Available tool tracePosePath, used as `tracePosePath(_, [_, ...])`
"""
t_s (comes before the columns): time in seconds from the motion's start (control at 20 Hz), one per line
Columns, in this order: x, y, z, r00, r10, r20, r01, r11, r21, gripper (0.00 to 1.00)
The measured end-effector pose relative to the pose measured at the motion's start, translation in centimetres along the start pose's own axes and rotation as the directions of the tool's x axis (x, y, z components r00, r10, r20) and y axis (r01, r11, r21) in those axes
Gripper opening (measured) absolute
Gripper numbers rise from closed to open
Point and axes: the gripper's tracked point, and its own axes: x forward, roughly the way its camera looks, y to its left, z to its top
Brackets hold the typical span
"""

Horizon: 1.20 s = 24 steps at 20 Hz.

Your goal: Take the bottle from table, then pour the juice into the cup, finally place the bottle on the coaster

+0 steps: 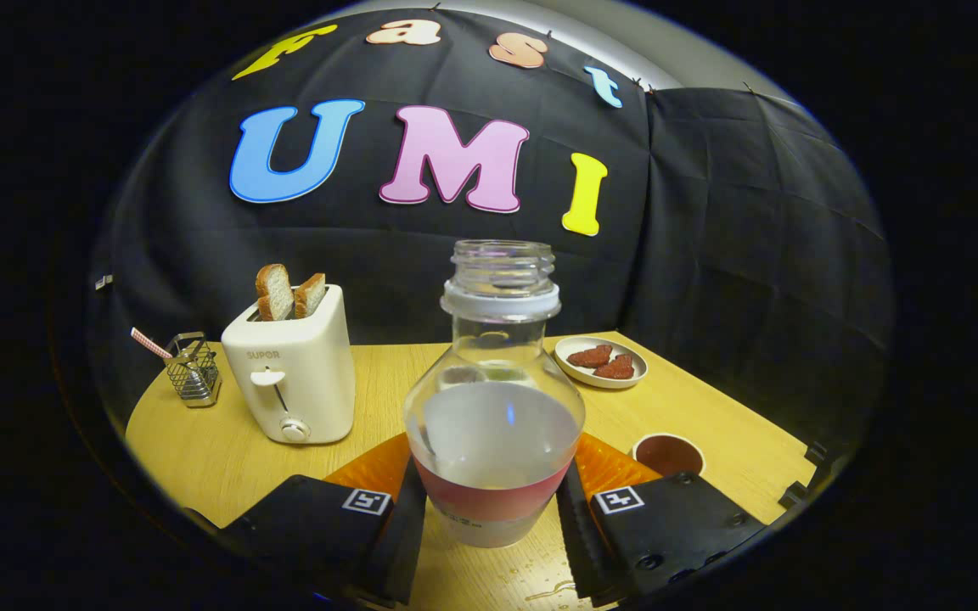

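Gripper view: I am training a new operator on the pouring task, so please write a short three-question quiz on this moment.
1. True or false: the clear round-bellied plastic bottle has its cap on.
2. Where does the bottle sit relative to the gripper? A) between the two fingers, B) far beyond them, C) beside the white two-slot toaster.
3. Fill in: the small white plate with red pieces lies beyond the brown paper ____.

Key:
1. False; the threaded neck is open.
2. A; both black fingers press on its lower body, and the round orange coaster lies just behind it.
3. cup.
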Motion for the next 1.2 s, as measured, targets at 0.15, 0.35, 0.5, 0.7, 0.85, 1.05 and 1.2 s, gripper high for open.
tracePosePath(0.15, [2.4, 0.9, 1.3, 0.999, -0.010, 0.032, 0.010, 1.000, 0.012, 0.72])
tracePosePath(0.35, [5.7, 0.9, 1.5, 0.999, -0.013, 0.046, 0.012, 1.000, 0.023, 0.73])
tracePosePath(0.5, [7.9, 0.4, 0.6, 0.998, -0.017, 0.064, 0.018, 1.000, -0.010, 0.73])
tracePosePath(0.7, [10.2, 1.5, -1.4, 0.999, 0.021, 0.040, -0.020, 1.000, -0.012, 0.73])
tracePosePath(0.85, [11.3, 1.5, -3.0, 1.000, 0.017, -0.001, -0.017, 1.000, 0.011, 0.74])
tracePosePath(1.05, [11.9, 1.2, -3.8, 1.000, 0.002, -0.016, -0.001, 1.000, 0.027, 0.75])
tracePosePath(1.2, [11.9, 1.2, -4.4, 0.999, 0.007, -0.033, -0.007, 1.000, 0.020, 0.75])
